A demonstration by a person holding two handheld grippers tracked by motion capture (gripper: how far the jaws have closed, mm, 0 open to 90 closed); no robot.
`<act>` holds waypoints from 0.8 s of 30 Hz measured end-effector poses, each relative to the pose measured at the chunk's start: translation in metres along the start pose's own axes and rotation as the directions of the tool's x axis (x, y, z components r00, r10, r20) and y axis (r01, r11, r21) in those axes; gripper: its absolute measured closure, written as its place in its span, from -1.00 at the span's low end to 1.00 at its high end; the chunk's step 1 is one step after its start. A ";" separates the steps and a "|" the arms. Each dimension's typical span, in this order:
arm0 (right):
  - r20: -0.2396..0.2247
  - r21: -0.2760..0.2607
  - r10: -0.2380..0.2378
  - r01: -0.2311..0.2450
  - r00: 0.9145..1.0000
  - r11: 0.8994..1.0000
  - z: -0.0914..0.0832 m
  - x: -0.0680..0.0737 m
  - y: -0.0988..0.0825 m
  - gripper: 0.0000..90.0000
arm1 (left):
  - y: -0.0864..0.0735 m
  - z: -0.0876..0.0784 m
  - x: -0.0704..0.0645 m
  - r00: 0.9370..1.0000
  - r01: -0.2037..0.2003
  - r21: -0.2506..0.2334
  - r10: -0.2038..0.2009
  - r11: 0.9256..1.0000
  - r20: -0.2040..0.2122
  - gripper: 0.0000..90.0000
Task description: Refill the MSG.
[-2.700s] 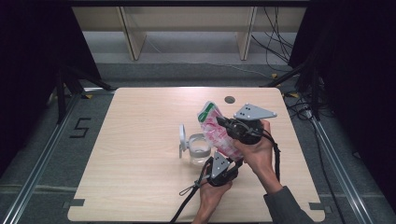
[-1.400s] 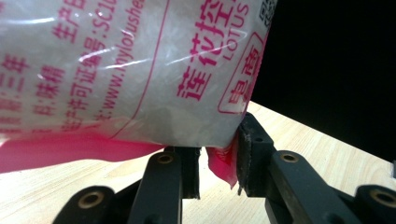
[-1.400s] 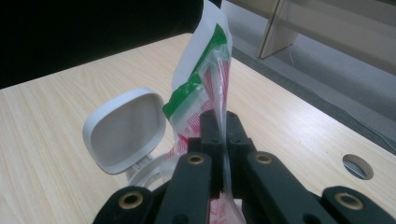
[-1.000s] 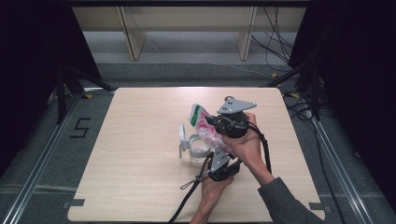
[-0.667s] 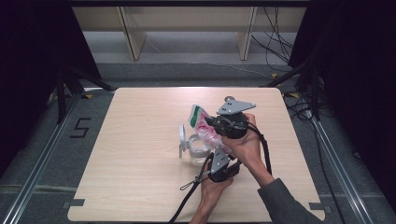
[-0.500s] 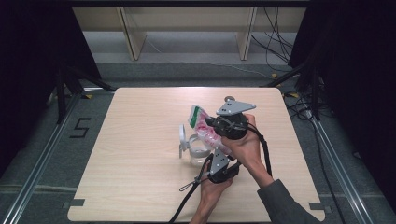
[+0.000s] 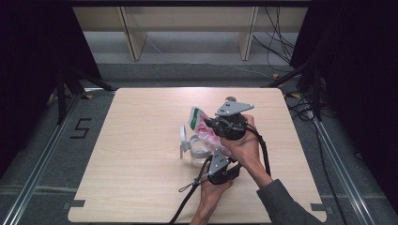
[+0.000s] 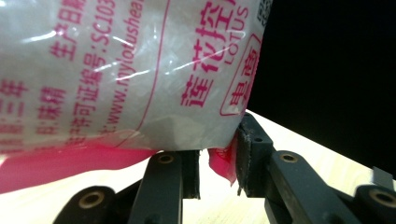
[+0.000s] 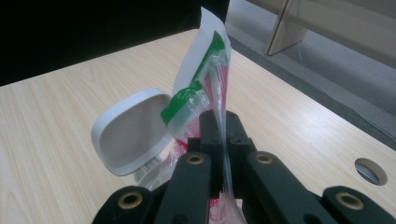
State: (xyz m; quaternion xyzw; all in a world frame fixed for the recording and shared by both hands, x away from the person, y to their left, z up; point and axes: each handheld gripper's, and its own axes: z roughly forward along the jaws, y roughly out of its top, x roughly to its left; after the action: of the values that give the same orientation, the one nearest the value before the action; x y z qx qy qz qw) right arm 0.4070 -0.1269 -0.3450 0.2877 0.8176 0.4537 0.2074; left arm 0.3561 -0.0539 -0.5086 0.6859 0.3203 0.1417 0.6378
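Note:
My right gripper (image 7: pixel 212 127) (image 9: pixel 219 128) is shut on a clear plastic bag (image 7: pixel 202 125) (image 9: pixel 208 79) printed in pink, with a green strip at its top. It holds the bag upright over a clear container (image 7: pixel 199 151) whose white flip lid (image 7: pixel 183 139) (image 9: pixel 130 135) stands open. My left gripper (image 7: pixel 212 158) (image 8: pixel 217 163) sits just below, pointing up at the bag (image 8: pixel 116 70). Its jaws stand a little apart. The bag's pink lower corner hangs between them and touches one pad, with table showing in the gap.
The wooden table (image 7: pixel 141 164) has bare room to the left and at the front. A round cable hole (image 7: pixel 230 98) (image 9: pixel 371 170) lies near the far edge behind the right gripper. Shelving and cables stand beyond the table.
Since the earliest frame my right gripper has moved a little left with the bag, closer over the container. Over the last second nothing has moved.

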 end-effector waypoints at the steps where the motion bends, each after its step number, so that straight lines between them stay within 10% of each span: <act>1: -0.012 0.010 -0.013 0.013 1.000 1.000 -0.001 -0.001 0.001 1.00 | 0.000 0.000 0.000 1.000 0.006 -0.009 -0.005 1.000 0.004 0.62; 24: -0.008 -0.001 -0.016 0.016 1.000 1.000 0.002 0.000 0.002 0.99 | 0.000 -0.001 0.001 1.000 -0.005 -0.017 0.005 1.000 0.011 0.62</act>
State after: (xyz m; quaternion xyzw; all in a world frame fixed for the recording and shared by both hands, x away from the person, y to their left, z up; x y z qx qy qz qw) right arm 0.4084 -0.1247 -0.3445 0.2794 0.8204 0.4535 0.2077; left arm 0.3563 -0.0529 -0.5086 0.6821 0.3138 0.1423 0.6449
